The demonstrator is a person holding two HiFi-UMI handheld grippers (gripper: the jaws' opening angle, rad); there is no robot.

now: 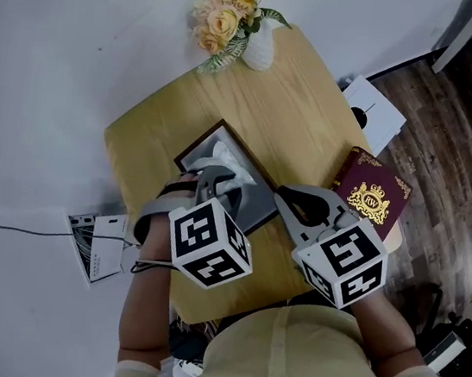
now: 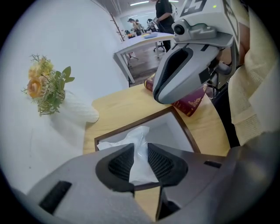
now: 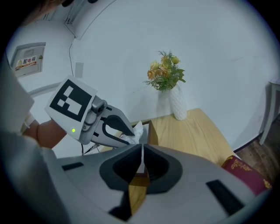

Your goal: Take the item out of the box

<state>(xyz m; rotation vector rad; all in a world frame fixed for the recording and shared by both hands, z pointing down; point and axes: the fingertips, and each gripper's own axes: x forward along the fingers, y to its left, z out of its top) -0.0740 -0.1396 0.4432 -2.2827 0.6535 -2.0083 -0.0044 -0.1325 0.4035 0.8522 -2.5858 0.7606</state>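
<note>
A tissue box (image 1: 197, 145) with a dark brown rim (image 2: 185, 127) lies on the small wooden table (image 1: 299, 114). White tissue (image 2: 139, 151) sticks up out of its opening. My left gripper (image 2: 140, 165) is over the box, and its ribbed pads press on the tissue from both sides. The head view shows the left gripper (image 1: 218, 177) above the tissue (image 1: 223, 154). My right gripper (image 1: 285, 197) hovers just right of the box with its jaws shut and nothing between them (image 3: 141, 151). In the right gripper view, the left gripper (image 3: 117, 129) holds the tissue (image 3: 137, 130).
A white vase of yellow flowers (image 1: 232, 19) stands at the table's far end. A red book with a gold crest (image 1: 372, 199) lies at the table's right edge. A white sheet (image 1: 374, 112) lies on the wooden floor beyond. The white wall runs along the left.
</note>
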